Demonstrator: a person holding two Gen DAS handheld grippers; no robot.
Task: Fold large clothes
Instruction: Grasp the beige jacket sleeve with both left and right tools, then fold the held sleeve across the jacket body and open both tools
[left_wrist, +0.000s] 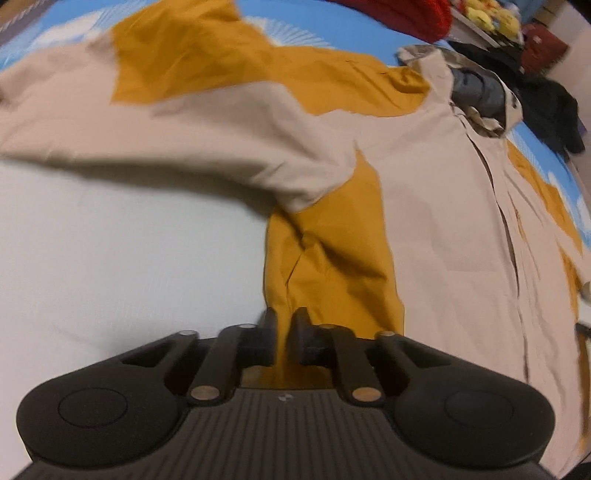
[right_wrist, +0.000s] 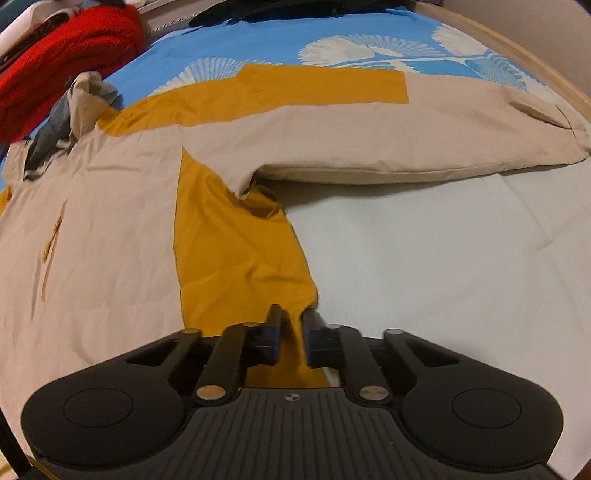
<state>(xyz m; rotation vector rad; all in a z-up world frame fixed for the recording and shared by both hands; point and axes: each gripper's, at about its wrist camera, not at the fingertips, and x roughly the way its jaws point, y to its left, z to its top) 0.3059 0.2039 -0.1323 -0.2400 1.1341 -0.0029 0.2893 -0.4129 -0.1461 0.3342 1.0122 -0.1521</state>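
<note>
Two tongs, left (left_wrist: 283, 328) and right (right_wrist: 294, 325), pinch one jacket's (left_wrist: 436, 206) hem.

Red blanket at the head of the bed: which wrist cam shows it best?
Right wrist. The red blanket fills the top-left corner there, with its folds and knit texture readable beside the jacket hood. The left wrist view catches only a cropped strip of it along the top edge.

Dim warm indoor light, soft shadows under the jacket (left_wrist: 443, 206) sleeves, motion blur, strong fisheye bending at edges.
</note>
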